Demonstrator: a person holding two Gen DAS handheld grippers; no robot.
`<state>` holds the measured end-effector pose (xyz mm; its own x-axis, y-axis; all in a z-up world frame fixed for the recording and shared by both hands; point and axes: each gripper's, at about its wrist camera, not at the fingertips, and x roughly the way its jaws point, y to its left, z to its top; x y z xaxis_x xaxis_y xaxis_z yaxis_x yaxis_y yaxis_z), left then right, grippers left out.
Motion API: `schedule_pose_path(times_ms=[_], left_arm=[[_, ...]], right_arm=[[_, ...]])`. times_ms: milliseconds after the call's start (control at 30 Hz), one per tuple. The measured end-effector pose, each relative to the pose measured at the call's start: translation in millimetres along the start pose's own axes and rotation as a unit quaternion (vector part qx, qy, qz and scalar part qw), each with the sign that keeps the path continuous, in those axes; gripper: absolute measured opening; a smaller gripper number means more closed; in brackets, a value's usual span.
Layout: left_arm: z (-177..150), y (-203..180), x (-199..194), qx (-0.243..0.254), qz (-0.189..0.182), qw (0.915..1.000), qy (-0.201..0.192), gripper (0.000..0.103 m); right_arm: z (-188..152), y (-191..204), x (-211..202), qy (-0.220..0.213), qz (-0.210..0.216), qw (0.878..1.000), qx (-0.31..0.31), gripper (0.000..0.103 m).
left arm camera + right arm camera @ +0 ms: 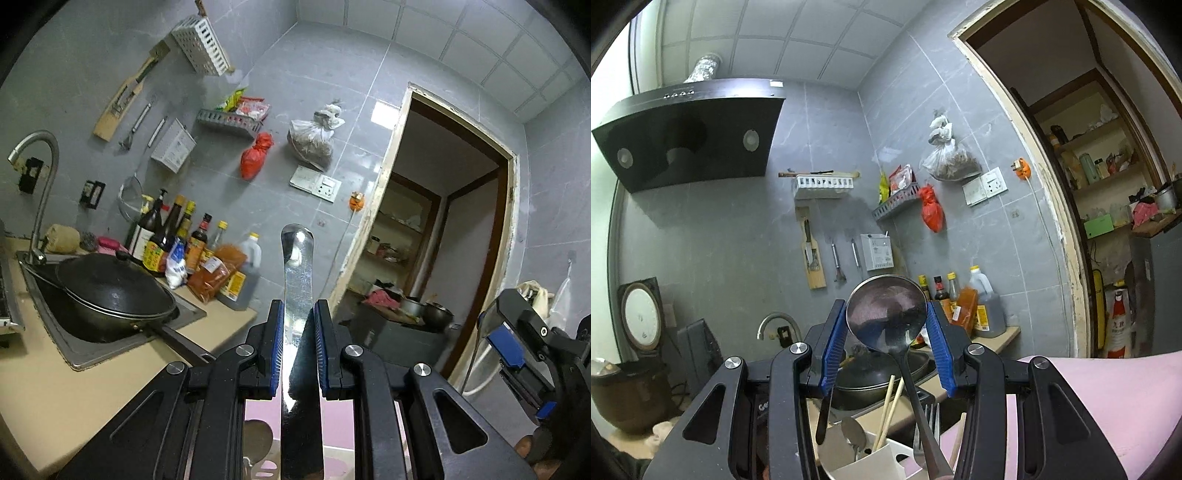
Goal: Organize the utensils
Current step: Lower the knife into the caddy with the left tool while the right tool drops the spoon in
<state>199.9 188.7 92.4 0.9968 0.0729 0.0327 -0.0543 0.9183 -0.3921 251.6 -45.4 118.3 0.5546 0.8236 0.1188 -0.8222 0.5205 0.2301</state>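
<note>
Grey tiled walls [332, 92] close in this small kitchen, with a beige counter [55, 387] running under a sink [70, 354] that holds a black wok [114, 291]. Sauce bottles [173, 236] crowd the counter's far end, and an open doorway [443, 229] shows pantry shelves beyond.

Your left gripper [299, 321] is clamped on a flat steel utensil handle [297, 269], which sticks up between the blue pads [277, 332] with its rounded end raised toward the wall. Your right gripper [888, 325] has its jaws pressed against the bowl of a steel ladle [886, 314], whose dark stem slopes down and to the right. Below the ladle sits a white holder [882, 458] with chopsticks [888, 410], a spoon [853, 432] and a fork [929, 424] standing in it. From the left wrist view, you can see the right gripper at the frame's right edge, well apart from the left one.
</note>
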Motion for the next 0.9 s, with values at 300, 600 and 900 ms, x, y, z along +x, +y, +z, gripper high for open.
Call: schedule_pose_path(times_ms=[300, 600, 900], left_arm=[[-28, -2, -2, 0.021, 0.016, 0.9996, -0.01, 0.013], [-50, -9, -9, 0.071, 0.017, 0.9973, 0.005, 0.013], [-57, -14, -22, 0.087, 0.016, 0.996, 0.012, 0.013]], right_arm=[[-28, -12, 0, 0.013, 0.005, 1.0, 0.02, 0.04], [-42, -23, -3, 0.035, 0.003, 0.999, 0.034, 0.041], [-51, -16, -2, 0.054, 0.004, 0.999, 0.004, 0.041]])
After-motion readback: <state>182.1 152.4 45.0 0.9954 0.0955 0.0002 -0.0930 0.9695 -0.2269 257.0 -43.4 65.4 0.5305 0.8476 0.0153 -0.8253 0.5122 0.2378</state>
